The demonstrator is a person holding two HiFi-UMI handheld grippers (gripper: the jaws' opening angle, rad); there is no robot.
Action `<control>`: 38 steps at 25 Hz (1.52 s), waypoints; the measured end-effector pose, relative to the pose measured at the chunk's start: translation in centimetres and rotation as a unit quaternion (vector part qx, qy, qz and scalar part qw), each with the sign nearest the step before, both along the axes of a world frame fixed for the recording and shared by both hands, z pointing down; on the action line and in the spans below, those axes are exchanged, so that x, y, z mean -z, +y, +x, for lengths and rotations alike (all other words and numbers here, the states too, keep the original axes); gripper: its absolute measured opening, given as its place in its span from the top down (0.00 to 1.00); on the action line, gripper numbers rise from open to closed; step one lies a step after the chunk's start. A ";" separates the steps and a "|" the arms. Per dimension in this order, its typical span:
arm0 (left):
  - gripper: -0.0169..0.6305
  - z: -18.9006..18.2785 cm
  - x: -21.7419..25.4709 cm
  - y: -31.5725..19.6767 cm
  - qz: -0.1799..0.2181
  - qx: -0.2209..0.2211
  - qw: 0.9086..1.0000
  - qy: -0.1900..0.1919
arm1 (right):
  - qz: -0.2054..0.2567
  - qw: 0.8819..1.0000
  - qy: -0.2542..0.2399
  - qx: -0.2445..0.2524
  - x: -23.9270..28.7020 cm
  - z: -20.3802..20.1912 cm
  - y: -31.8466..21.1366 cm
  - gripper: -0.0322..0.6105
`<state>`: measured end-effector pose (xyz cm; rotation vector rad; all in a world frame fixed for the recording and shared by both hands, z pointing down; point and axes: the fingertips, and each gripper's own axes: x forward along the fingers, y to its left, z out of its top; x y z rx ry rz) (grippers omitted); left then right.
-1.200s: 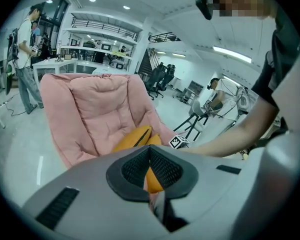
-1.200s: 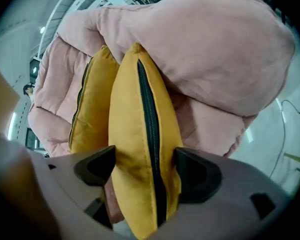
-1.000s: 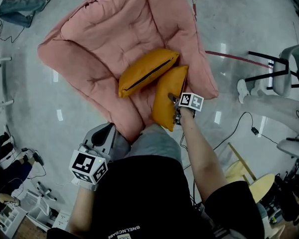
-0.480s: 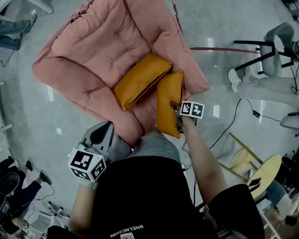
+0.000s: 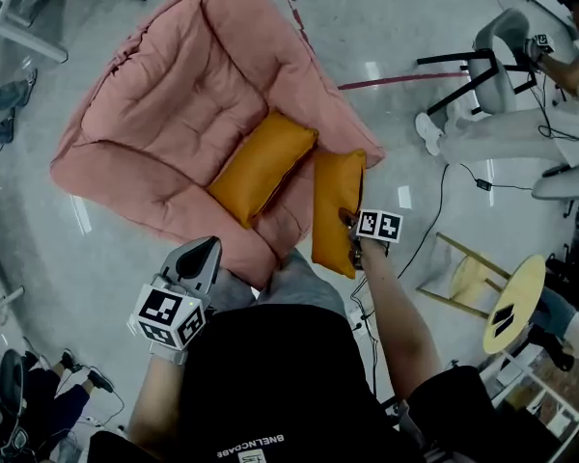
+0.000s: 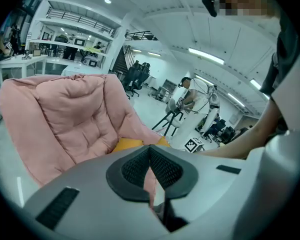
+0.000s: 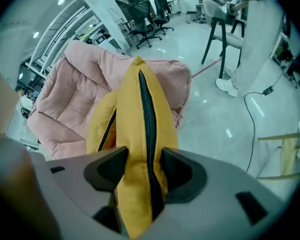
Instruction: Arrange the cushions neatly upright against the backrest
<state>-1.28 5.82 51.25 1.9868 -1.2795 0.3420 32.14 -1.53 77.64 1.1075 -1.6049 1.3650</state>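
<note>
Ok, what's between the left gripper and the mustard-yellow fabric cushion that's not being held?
Only the pink quilted sofa's padded front edge separates the left gripper from that mustard-yellow cushion, per the head view.

Bright overhead strip lights, floor glare, fisheye edges, sharp focus.

Perhaps lab: open hall, office chairs (image 7: 162, 6)

One cushion (image 5: 262, 167) lies on the floor chair's (image 5: 164, 114) seat; the other cushion (image 5: 337, 210) sits just right of it, at the seat's front-right edge.
</note>
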 end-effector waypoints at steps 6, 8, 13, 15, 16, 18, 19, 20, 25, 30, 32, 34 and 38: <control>0.95 -0.9 0.1 -1.8 0.011 -0.015 1.000 0.019 | 0.032 0.997 -0.031 -0.062 4.6 -0.1 -1.8 0.61; 0.95 -1.4 0.4 -2.0 0.016 -0.013 0.999 0.024 | 0.038 0.994 -0.049 -0.087 6.0 -0.8 -2.2 0.62; 0.95 -2.1 1.3 -3.2 0.037 -0.005 0.999 0.036 | 0.061 0.981 -0.119 -0.142 9.7 -3.6 -4.6 0.64; 0.95 -2.5 1.3 -3.4 0.041 -0.001 0.998 0.039 | 0.070 0.971 -0.158 -0.163 10.8 -5.7 -5.7 0.64; 0.95 -2.8 1.3 -3.3 0.042 0.002 0.998 0.039 | 0.074 0.966 -0.178 -0.173 11.2 -6.8 -6.3 0.64; 0.95 -3.5 1.1 -3.0 0.043 0.012 0.998 0.040 | 0.078 0.954 -0.217 -0.192 11.8 -9.3 -7.5 0.65; 0.95 -3.8 1.1 -2.8 0.043 0.019 0.998 0.040 | 0.078 0.948 -0.235 -0.201 11.9 -10.6 -8.1 0.65; 0.95 -4.2 1.1 -2.6 0.042 0.025 0.998 0.039 | 0.076 0.942 -0.251 -0.208 12.0 -11.9 -8.7 0.65; 0.95 -6.3 1.3 -1.6 0.040 0.056 0.997 0.022 | 0.065 0.927 -0.298 -0.220 11.7 -19.1 -11.0 0.65; 0.95 -8.7 1.6 -0.3 0.034 0.109 0.993 0.009 | 0.055 0.924 -0.301 -0.230 10.2 -25.7 -12.0 0.65; 0.95 -9.3 1.7 0.4 0.030 0.133 0.991 0.005 | 0.053 0.922 -0.301 -0.239 9.5 -27.6 -12.2 0.65; 0.95 -9.6 1.6 1.2 0.025 0.155 0.988 0.003 | 0.053 0.915 -0.306 -0.258 8.9 -28.8 -12.5 0.65; 0.95 -9.9 0.9 2.8 0.011 0.194 0.981 -0.001 | 0.059 0.901 -0.315 -0.291 7.3 -30.8 -13.0 0.65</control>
